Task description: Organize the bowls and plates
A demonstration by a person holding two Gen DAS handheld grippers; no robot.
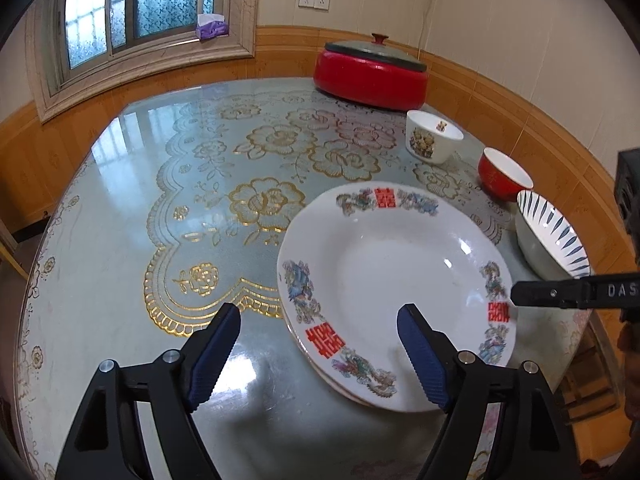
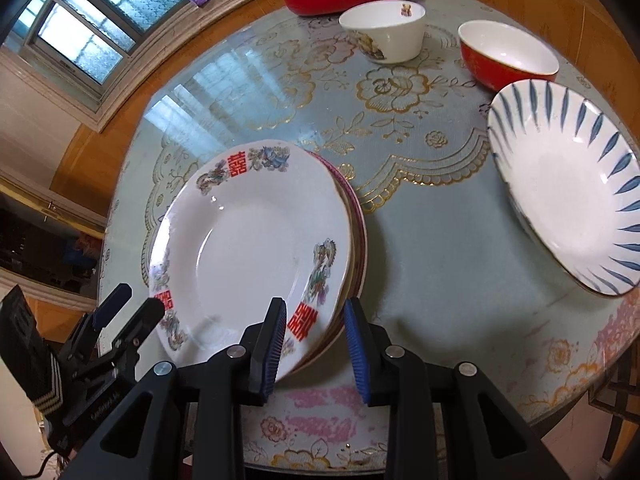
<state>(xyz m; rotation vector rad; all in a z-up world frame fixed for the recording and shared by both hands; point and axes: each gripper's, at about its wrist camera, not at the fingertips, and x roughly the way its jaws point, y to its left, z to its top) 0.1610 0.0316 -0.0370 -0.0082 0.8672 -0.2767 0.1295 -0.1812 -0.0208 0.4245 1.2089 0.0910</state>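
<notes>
A stack of white plates (image 1: pixel 384 280) with red characters and dragon motifs lies on the round glass-topped table (image 1: pixel 120 220). My left gripper (image 1: pixel 322 348) is open, its jaws wide; its right finger hangs over the top plate's near rim and its pads touch nothing. My right gripper (image 2: pixel 316 340) is shut on the near rim of the plate stack (image 2: pixel 256 248), one pad above the top plate and one at the stack's outer edge. One right finger (image 1: pixel 560 292) reaches that rim in the left wrist view. My left gripper (image 2: pixel 138 302) shows beside the stack.
Three bowls stand at the right: a white bear-print bowl (image 2: pixel 382 32), a red bowl (image 2: pixel 506 54) and a wide blue-striped bowl (image 2: pixel 568 192). A red lidded pot (image 1: pixel 370 76) sits at the back by the wall. A purple tissue box (image 1: pixel 212 26) rests on the windowsill.
</notes>
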